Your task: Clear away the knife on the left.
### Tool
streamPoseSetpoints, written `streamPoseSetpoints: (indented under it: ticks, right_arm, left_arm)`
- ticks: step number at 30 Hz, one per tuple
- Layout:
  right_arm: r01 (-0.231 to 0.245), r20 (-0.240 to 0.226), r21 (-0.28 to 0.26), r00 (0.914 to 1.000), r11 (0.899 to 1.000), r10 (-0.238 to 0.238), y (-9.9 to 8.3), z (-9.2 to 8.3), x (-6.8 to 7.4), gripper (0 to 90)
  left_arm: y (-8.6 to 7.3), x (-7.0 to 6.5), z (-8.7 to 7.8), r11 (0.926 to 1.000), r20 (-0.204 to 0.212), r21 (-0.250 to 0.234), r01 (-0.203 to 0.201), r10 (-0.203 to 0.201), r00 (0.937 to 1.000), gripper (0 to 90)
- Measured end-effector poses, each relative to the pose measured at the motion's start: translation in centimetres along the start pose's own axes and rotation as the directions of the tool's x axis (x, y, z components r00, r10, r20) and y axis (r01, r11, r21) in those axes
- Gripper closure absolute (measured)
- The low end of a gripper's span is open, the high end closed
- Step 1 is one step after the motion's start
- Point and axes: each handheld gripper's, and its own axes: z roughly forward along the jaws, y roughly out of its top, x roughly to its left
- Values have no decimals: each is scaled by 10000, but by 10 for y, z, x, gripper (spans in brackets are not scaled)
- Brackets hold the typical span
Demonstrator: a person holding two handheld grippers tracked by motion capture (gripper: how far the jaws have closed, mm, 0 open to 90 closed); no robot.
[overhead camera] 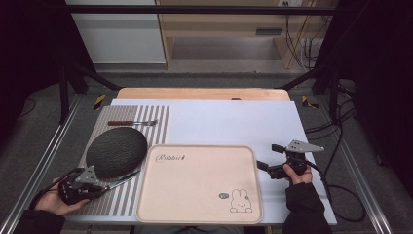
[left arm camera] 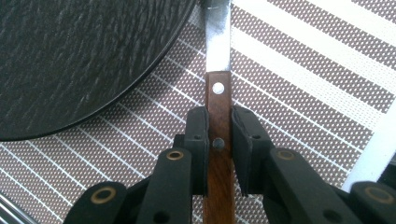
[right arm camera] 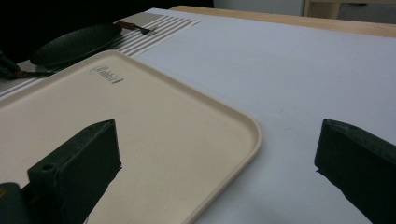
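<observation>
A knife [overhead camera: 122, 179] with a brown wooden handle [left arm camera: 218, 107] and steel blade lies on the striped placemat [overhead camera: 158, 122] by the near edge of a round dark plate [overhead camera: 117, 151]. My left gripper [overhead camera: 104, 186] is shut on the handle, one black pad pressing each side of it in the left gripper view [left arm camera: 218, 122]. The blade points past the plate's rim [left arm camera: 70, 56]. My right gripper [overhead camera: 267, 156] hangs open at the right edge of the beige rabbit tray [overhead camera: 199, 183], nothing between its jaws [right arm camera: 217, 149].
A fork [overhead camera: 132, 123] with a brown handle lies on the placemat behind the plate. The beige tray [right arm camera: 140, 116] sits at the front centre on a white sheet [overhead camera: 229, 122]. The wooden table edge [overhead camera: 202, 93] runs along the back.
</observation>
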Motion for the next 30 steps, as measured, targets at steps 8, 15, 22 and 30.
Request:
streamPoseSetpoints:
  ticks: [8, 15, 22, 30]
  right_arm:
    - [-9, 6, -1, 10000, 10000, 9, 0, 0, 0, 3]
    - [5, 9, -17, 10000, 10000, -5, 0, -1, 0, 3]
    - [5, 18, -15, 10000, 10000, -5, 0, -1, 0, 3]
    - [28, 22, -26, 10000, 10000, -28, 0, -1, 0, 3]
  left_arm:
    - [0, -1, -1, 10000, -62, -38, -27, 27, 10000, 770]
    - [0, -4, -4, 9999, 21, -109, -124, 124, 9999, 770]
    - [-1, -9, -13, 9996, -122, -247, -153, 150, 9998, 769]
    - [10, -14, -21, 9972, -224, -746, 90, -107, 9997, 769]
